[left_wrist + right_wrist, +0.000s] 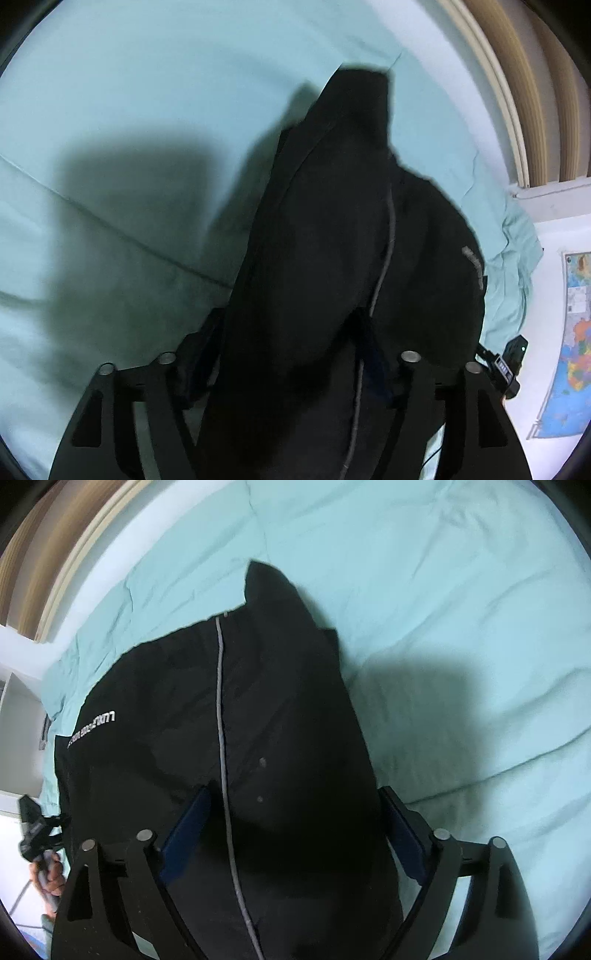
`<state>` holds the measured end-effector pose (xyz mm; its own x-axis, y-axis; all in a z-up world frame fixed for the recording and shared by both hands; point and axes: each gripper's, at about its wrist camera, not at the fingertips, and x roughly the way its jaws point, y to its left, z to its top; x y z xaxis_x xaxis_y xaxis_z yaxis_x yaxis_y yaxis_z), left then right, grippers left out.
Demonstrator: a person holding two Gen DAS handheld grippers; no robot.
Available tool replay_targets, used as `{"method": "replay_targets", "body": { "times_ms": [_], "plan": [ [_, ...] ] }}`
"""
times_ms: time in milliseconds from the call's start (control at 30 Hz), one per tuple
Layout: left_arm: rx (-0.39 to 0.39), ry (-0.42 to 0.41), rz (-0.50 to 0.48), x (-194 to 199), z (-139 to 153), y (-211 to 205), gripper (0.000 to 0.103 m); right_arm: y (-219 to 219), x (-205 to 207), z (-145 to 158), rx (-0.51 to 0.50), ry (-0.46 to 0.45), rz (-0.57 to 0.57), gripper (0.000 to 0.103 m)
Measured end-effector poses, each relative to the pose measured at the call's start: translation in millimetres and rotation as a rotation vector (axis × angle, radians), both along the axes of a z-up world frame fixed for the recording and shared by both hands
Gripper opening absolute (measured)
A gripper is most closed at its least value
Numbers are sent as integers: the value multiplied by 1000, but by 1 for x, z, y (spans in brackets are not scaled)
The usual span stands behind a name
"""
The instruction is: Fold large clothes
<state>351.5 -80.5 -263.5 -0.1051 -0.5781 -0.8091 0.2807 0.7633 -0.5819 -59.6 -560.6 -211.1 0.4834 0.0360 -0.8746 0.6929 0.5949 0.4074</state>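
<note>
A black jacket with a grey zip line down its middle and white lettering near its left edge lies on a pale turquoise bed sheet, filling the centre and lower half of the right wrist view and tapering to a point in the upper middle. In that view the right gripper points down over the cloth with its blue-padded fingers spread wide on either side of a fold of the jacket; the pads stand clear of the fabric, so the jaws are open. In the left wrist view the same jacket rises from the bottom centre to a peak at the upper middle, and the left gripper straddles it, fingers largely hidden by dark cloth; they look parted and not clamping it. Dark shadows fall on the sheet beside the garment. A wooden headboard curves along the upper right of the left view, a coloured map hangs at the lower right, and the other gripper's handle, held in a hand, shows at the lower left of the right view.
</note>
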Motion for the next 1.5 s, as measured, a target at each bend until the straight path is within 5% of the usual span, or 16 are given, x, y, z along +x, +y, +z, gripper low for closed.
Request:
{"method": "replay_targets", "body": {
  "times_ms": [300,567,600,633,700,833,1067,1167,1267,1333,1500],
  "plan": [
    [-82,40,-14,3,-11,2,79,-22,19,-31,161,-74,27,103],
    [-133,72,26,0,-15,-4,77,-27,36,-46,191,-104,63,103],
    [-148,51,15,-4,-11,-6,54,-25,36,-43,181,-110,74,96],
    [-148,29,4,-7,-6,-8,42,-24,34,-38,168,-120,83,88],
    [-140,-67,-29,-20,14,-13,30,-17,32,-27,134,-134,103,68],
    [-217,-130,-42,-38,47,-9,24,-8,14,-2,111,-184,107,35],
    [-253,-161,-55,-65,78,1,24,22,-4,35,14,-217,138,33],
    [-261,-95,-23,-58,61,9,25,6,-6,9,75,-168,92,41],
    [-210,-86,-13,-51,47,13,26,6,8,-5,82,-137,92,59],
    [-199,-78,-14,-50,43,11,28,12,21,-12,76,-91,145,87],
    [-181,-34,3,-38,31,8,36,15,32,-34,129,-71,219,98]
  ]
}}
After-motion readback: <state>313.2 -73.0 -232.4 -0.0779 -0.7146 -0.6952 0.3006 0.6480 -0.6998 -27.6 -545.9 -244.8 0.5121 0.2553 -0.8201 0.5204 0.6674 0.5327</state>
